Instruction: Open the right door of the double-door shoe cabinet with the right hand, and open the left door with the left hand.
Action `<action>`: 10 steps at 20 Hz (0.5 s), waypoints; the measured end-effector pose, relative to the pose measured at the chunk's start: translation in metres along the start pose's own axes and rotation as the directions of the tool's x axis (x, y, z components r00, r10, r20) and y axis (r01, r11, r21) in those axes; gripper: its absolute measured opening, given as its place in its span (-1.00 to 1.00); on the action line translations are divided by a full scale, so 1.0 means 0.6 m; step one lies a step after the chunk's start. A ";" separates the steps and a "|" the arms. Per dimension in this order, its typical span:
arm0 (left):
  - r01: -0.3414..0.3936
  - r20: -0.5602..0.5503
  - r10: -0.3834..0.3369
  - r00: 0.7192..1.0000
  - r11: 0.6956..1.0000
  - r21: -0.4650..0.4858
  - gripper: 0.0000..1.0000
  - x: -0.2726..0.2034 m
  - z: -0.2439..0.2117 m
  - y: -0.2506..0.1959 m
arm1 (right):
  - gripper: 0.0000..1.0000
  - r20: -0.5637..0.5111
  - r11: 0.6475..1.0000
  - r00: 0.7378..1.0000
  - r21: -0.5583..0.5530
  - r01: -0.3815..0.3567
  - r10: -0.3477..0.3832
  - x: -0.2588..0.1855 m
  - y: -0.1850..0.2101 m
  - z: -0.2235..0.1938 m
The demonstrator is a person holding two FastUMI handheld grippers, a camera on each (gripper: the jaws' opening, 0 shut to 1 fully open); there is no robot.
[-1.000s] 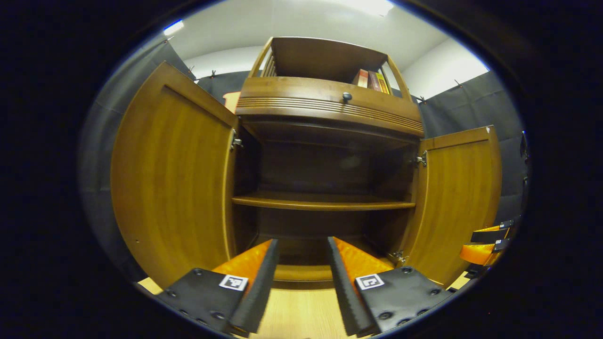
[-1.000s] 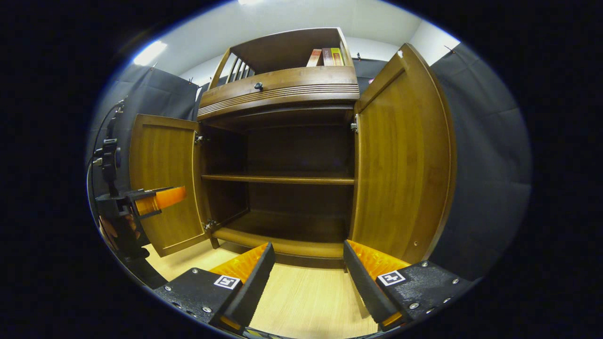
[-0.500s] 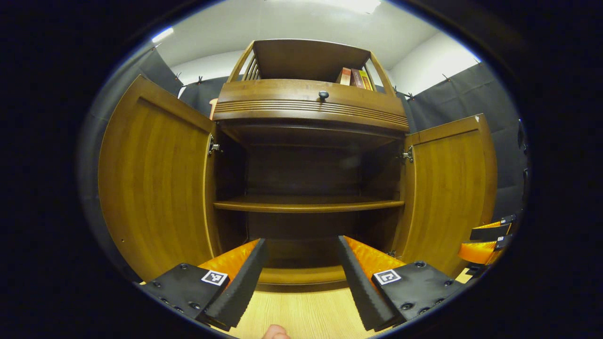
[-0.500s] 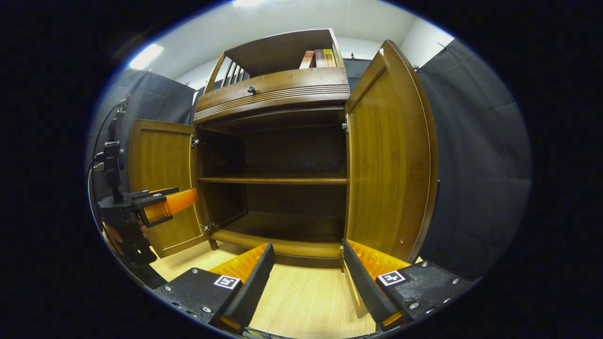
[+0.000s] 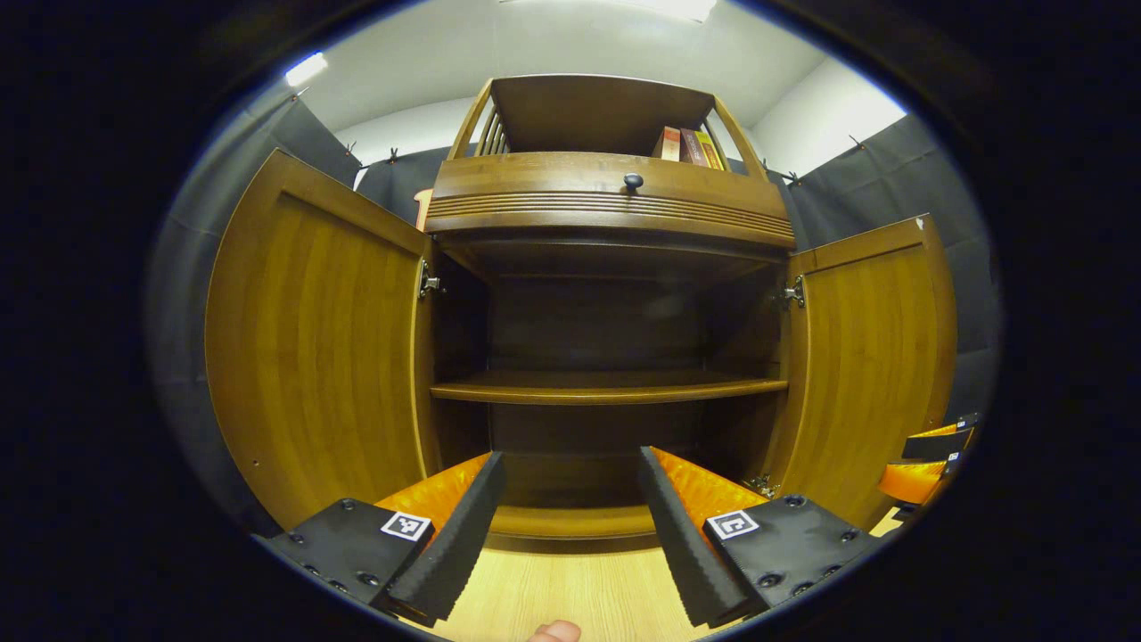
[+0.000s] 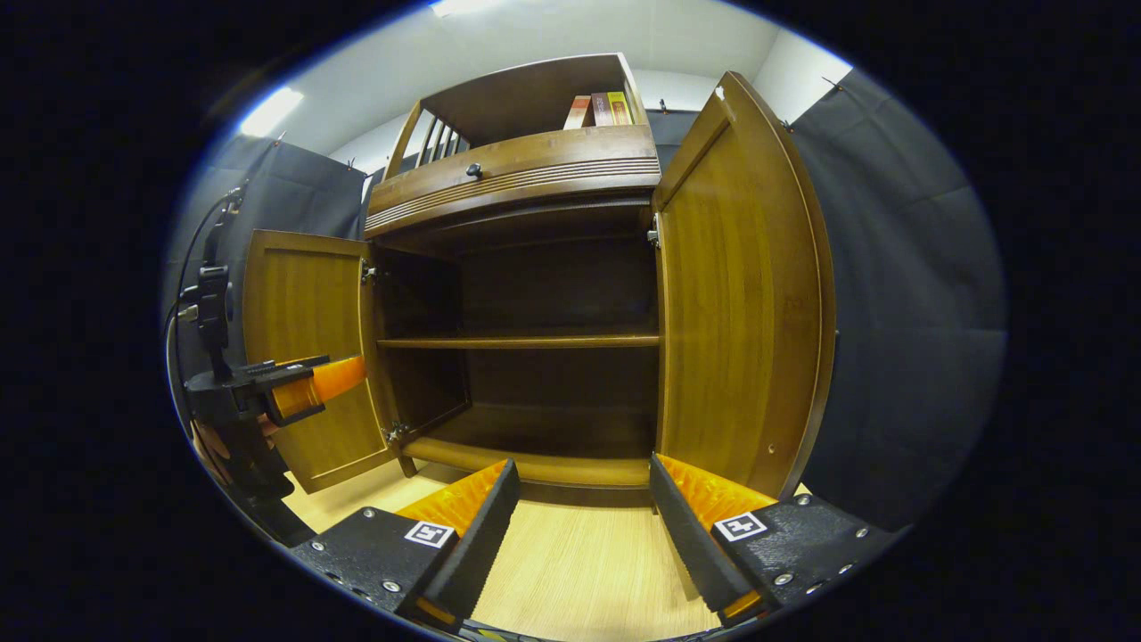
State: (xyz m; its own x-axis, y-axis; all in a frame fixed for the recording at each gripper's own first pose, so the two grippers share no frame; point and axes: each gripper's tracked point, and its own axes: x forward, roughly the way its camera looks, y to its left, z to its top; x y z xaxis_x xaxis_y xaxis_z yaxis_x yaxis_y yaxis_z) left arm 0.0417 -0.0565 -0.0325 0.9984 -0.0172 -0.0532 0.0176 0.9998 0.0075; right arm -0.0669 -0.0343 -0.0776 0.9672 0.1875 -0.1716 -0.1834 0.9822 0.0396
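The wooden shoe cabinet [image 5: 615,223] stands with both doors swung wide. In the left gripper view the left door [image 5: 321,348] is at the left and the right door [image 5: 869,357] at the right. In the right gripper view the right door [image 6: 740,303] looms close and the left door [image 6: 303,357] is farther off. Inside, one shelf [image 5: 606,388] is bare. My left gripper [image 5: 566,526] is open in front of the cabinet, touching nothing. My right gripper [image 6: 584,535] is open too, beside the right door's lower edge. The left gripper [image 6: 294,388] appears at the left of the right gripper view.
A drawer with a dark knob [image 5: 633,181] sits above the doors. Several books [image 5: 686,147] stand on the top shelf. Light wood floor [image 6: 579,571] lies in front of the cabinet. Black cloth walls [image 6: 900,312] enclose both sides. A fingertip [image 5: 554,631] shows at the bottom edge.
The left gripper has widened a little and its view shifted slightly. The right door has swung a bit further open in the right gripper view. Both grippers stay open.
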 end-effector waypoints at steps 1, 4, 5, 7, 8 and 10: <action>-0.002 -0.001 0.002 1.000 1.000 -0.003 0.92 -0.002 -0.001 0.001 | 0.81 0.000 1.000 1.000 0.001 0.000 0.000 -0.001 0.001 -0.001; -0.008 -0.010 0.008 1.000 1.000 -0.002 0.90 -0.003 -0.006 0.004 | 0.81 -0.009 1.000 1.000 0.002 0.001 -0.001 0.003 0.002 -0.007; -0.007 -0.010 0.007 1.000 1.000 0.000 0.93 -0.003 -0.006 0.003 | 0.81 -0.012 1.000 1.000 0.004 0.000 0.000 0.000 0.002 -0.010; -0.003 -0.010 0.003 1.000 1.000 0.002 0.90 -0.003 -0.007 0.001 | 0.81 -0.013 1.000 1.000 0.005 -0.001 0.001 0.002 0.003 -0.009; -0.003 -0.009 0.003 1.000 1.000 0.003 0.90 -0.002 -0.006 0.001 | 0.82 -0.014 1.000 1.000 0.005 -0.002 0.002 0.001 0.004 -0.010; -0.004 -0.009 0.004 1.000 1.000 0.003 0.92 -0.002 -0.008 0.001 | 0.82 -0.013 1.000 1.000 0.003 -0.002 0.002 0.002 0.004 -0.009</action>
